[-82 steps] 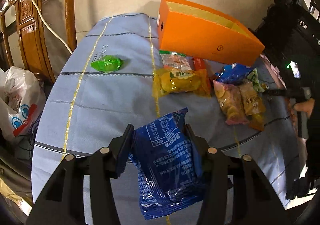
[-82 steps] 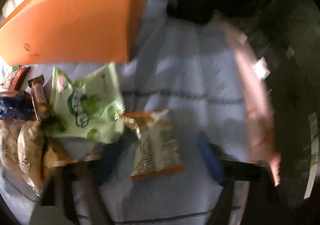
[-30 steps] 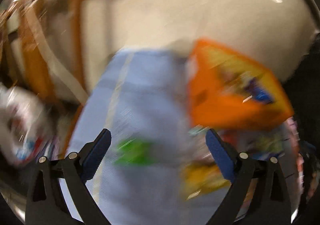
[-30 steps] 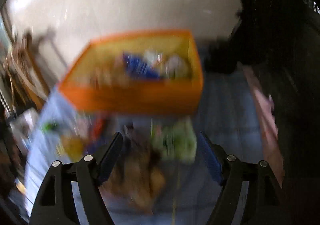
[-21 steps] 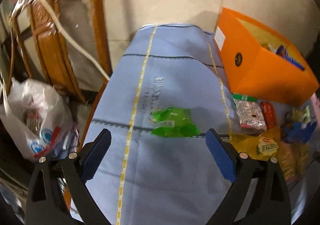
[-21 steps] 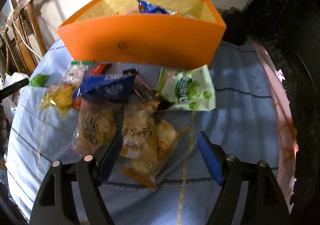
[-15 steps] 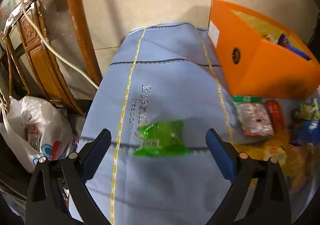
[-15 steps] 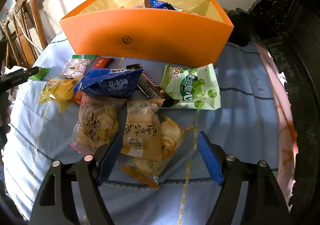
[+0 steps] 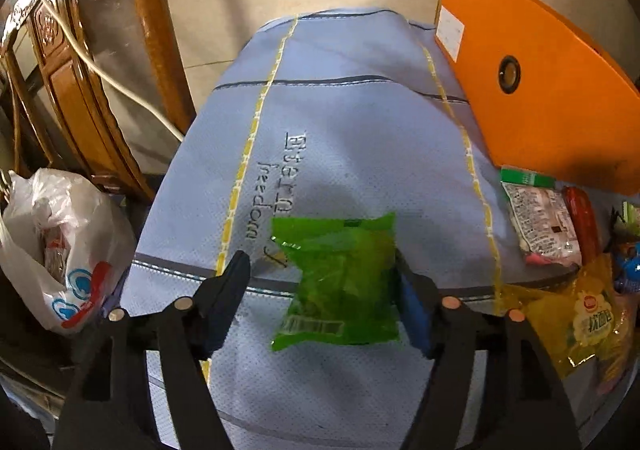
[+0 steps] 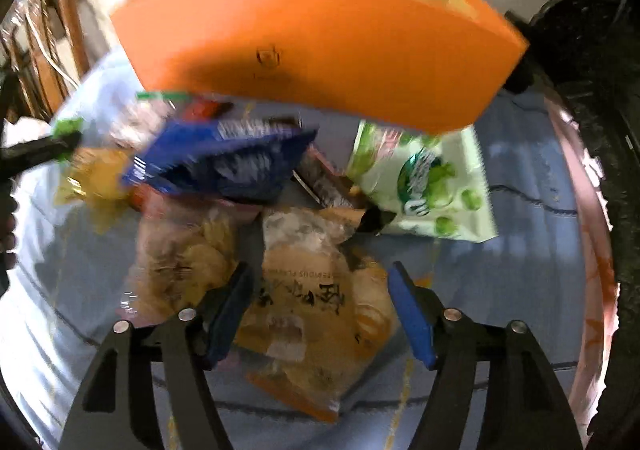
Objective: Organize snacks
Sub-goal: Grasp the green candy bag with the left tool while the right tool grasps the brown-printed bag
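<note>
Left tool (image 9: 322, 296) lowered over the crinkled translucent green snack packet (image 9: 340, 282), jaws apart and just closing in, packet between them: right pad at or nearly at the packet's 3 o'clock edge, left pad clear of it at 9 o'clock, so not yet clamped. Packet flat on the pale blue cloth-covered tabletop (image 9: 352, 122), alone, long axis running 12 to 6 along the tool's line and so across the closing direction, a fair fit for a side pinch. Tall orange cardboard box (image 9: 532, 102) up at 1 to 2 o'clock, the likely destination. Right tool (image 10: 320, 302) likewise apart and just narrowing, straddling a tan and clear crisp bag (image 10: 316, 298) in the heap, pads at its flanks, actual contact blurred and not readable. Pale green-and-white pouch (image 10: 428, 186) at 1 o'clock from that tool, dark blue foil bag (image 10: 228, 162) at 11 o'clock. Only the right wrist view looks over the box rim onto blue wrappers already inside; only the left wrist view shows the carved wooden chair (image 9: 80, 90) and white plastic bag (image 9: 60, 250) at 9 o'clock off the tabletop edge.
</note>
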{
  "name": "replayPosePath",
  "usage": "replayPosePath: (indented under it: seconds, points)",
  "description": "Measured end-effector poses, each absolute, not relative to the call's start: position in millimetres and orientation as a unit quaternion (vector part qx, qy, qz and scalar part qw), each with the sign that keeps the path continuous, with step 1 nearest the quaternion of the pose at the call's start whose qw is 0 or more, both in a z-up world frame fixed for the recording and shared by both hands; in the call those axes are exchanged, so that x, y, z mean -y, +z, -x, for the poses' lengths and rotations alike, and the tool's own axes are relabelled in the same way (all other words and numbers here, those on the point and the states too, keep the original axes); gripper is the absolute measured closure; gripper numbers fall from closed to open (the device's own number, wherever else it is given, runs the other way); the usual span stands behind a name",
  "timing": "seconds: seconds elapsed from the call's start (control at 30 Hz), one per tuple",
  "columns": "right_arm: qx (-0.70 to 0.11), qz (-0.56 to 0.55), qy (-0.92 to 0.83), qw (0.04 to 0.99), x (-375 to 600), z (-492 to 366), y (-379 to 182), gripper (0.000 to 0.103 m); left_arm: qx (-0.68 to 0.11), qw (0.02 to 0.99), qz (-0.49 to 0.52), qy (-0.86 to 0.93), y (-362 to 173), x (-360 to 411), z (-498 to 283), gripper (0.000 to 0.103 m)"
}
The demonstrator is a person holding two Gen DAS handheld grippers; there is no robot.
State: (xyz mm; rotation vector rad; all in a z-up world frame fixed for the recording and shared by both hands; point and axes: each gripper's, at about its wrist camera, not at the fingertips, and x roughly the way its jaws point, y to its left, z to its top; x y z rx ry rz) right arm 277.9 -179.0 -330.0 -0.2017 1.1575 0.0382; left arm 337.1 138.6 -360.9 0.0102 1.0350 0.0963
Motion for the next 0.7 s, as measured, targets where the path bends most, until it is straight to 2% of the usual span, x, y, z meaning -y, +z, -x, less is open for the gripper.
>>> replayPosePath:
  seconds: [0.03, 0.07, 0.13, 0.4, 0.7]
  points:
    - [-0.544, 0.111, 0.013, 0.831, 176, -278, -330, 0.047, -0.492, 0.870, -0.012, 0.034, -360, -135, -336, 0.053]
    - [-0.542, 0.110, 0.016, 0.833, 176, -278, -327, 0.064, -0.491, 0.871, -0.021, 0.019, -358, -131, -334, 0.063]
    - [-0.551, 0.069, 0.028, 0.831, 181, -279, -321, 0.069, -0.484, 0.874, -0.041, 0.000, -355, -120, -328, 0.065]
    - [-0.520, 0.030, 0.045, 0.852, 197, -242, -286, 0.069, -0.460, 0.885, 0.002, -0.078, -334, -97, -287, 0.066]
    - [-0.460, 0.005, 0.028, 0.888, 214, -226, -216, 0.069, -0.400, 0.903, -0.020, -0.157, -245, -21, -243, 0.066]
